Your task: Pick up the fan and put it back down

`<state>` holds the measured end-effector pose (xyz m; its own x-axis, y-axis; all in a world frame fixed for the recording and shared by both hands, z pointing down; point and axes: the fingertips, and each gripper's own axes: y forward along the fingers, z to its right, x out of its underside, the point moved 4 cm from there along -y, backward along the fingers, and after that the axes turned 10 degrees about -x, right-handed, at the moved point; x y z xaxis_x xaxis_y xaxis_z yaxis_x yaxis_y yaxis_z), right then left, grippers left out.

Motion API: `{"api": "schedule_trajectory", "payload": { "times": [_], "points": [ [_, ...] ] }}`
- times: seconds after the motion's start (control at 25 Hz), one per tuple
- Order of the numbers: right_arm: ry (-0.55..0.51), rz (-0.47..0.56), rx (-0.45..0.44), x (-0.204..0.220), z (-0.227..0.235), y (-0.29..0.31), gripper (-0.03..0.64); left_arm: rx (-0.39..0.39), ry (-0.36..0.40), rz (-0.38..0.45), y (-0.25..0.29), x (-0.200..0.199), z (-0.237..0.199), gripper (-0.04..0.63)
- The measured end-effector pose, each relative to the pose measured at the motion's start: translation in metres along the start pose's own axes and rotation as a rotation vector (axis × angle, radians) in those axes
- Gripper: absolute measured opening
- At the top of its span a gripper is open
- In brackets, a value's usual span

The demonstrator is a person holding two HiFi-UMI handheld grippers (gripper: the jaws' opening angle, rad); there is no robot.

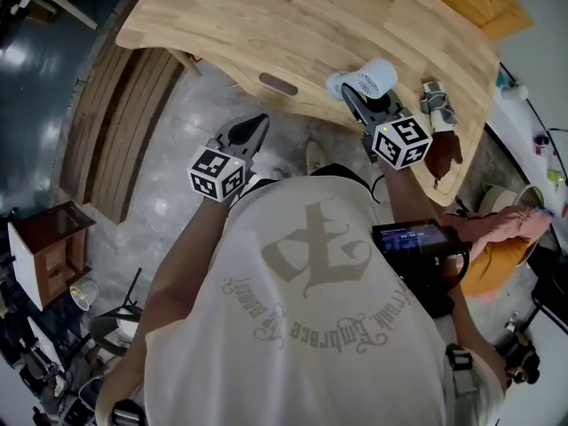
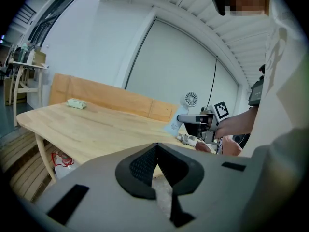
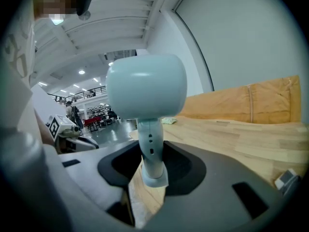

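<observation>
Nearest me, the right gripper is clamped on the slim white stem of the fan. I see the round head standing upright above the jaws and the foot hanging clear of the wooden table. From the head view, the fan sits over the table's near right edge. Off to the left, the left gripper hangs short of the table edge, its jaws pressed together on nothing.

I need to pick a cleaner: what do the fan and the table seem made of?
Fan: likely smooth pale plastic, matte with a soft sheen, seamless rounded moulded shape. Table: apparently light wood, probably clear-coated; grain lines and joined strips show.
</observation>
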<state>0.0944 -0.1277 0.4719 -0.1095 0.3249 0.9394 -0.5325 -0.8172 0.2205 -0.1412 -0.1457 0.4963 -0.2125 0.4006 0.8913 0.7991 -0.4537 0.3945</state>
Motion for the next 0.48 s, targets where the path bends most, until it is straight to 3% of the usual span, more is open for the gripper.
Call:
{"api": "schedule_trajectory", "payload": {
  "times": [0.48],
  "points": [
    [0.023, 0.064, 0.12, 0.014, -0.038, -0.066, 0.147, 0.169, 0.057, -0.025, 0.008, 0.008, 0.032, 0.009]
  ]
}}
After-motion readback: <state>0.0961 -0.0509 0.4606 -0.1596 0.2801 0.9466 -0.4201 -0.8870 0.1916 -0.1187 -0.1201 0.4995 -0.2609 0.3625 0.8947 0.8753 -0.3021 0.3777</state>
